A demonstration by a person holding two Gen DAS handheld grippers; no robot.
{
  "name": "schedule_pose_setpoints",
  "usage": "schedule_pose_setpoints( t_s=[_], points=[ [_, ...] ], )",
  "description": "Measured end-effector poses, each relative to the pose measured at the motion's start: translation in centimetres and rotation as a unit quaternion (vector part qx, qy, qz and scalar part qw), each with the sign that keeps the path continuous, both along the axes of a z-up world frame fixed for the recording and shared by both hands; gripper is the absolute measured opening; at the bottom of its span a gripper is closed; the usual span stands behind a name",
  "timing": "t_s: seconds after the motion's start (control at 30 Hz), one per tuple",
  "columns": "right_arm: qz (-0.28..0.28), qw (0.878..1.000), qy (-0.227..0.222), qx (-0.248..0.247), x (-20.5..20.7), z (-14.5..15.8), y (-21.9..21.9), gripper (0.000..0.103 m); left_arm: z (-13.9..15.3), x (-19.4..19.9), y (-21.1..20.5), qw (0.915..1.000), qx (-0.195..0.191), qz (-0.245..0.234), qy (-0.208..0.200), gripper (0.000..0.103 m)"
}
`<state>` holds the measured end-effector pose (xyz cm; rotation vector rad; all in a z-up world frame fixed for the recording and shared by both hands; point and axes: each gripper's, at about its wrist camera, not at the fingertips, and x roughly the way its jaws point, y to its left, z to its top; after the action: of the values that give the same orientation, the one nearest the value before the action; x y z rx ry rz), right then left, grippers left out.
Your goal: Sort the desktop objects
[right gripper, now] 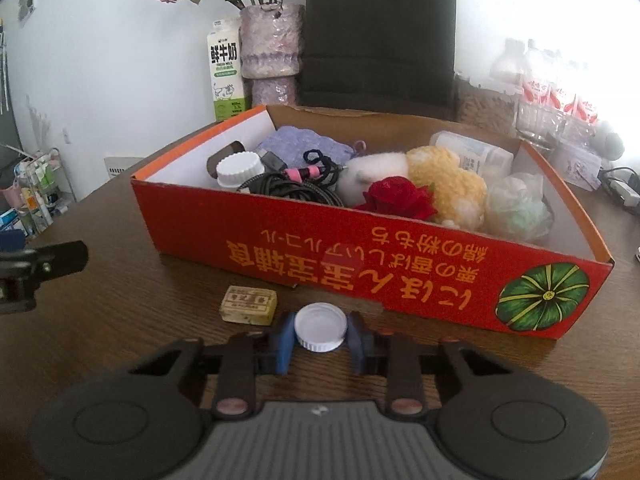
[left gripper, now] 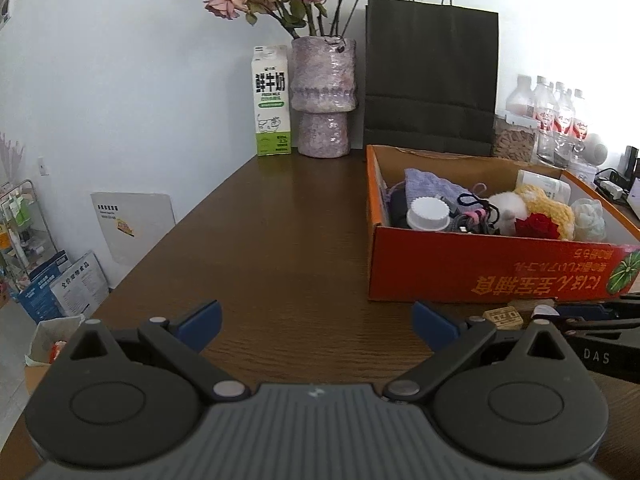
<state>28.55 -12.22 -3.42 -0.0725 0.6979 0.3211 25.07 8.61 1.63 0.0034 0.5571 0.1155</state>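
A white bottle cap [right gripper: 321, 326] lies on the brown table just in front of the red cardboard box [right gripper: 280, 248]. My right gripper [right gripper: 320, 338] is shut on it, a blue pad pressing each side. A small tan block [right gripper: 248, 305] rests on the table left of the cap. The box holds a white-lidded jar [right gripper: 236, 171], black cables [right gripper: 288, 188], plush toys [right gripper: 444, 184] and a red rose [right gripper: 396, 196]. Left of the box [left gripper: 480, 268], my left gripper [left gripper: 316, 324] stands open low over bare wood, nothing between its fingers.
Against the back wall stand a milk carton [left gripper: 272, 104], a purple vase [left gripper: 323, 96] of dried roses and a black paper bag [left gripper: 430, 76]. Water bottles [left gripper: 560, 112] cluster at the back right. The table's left edge [left gripper: 168, 236] drops to floor clutter.
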Motion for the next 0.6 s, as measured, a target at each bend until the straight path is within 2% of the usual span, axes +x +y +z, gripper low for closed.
schedule_pose_setpoints(
  t_s=[0.37, 0.6],
  points=[
    [-0.011, 1.0, -0.026, 0.009, -0.8, 1.2, -3.3, 0.027, -0.1, 1.7, -4.9, 0.9993, 0.005, -0.034, 0.014, 0.103],
    [-0.025, 0.999, -0.034, 0.012, -1.2, 1.3, -6.5, 0.027, -1.1, 3.3, -8.8, 0.998, 0.008, -0.049, 0.039, 0.103]
  ],
)
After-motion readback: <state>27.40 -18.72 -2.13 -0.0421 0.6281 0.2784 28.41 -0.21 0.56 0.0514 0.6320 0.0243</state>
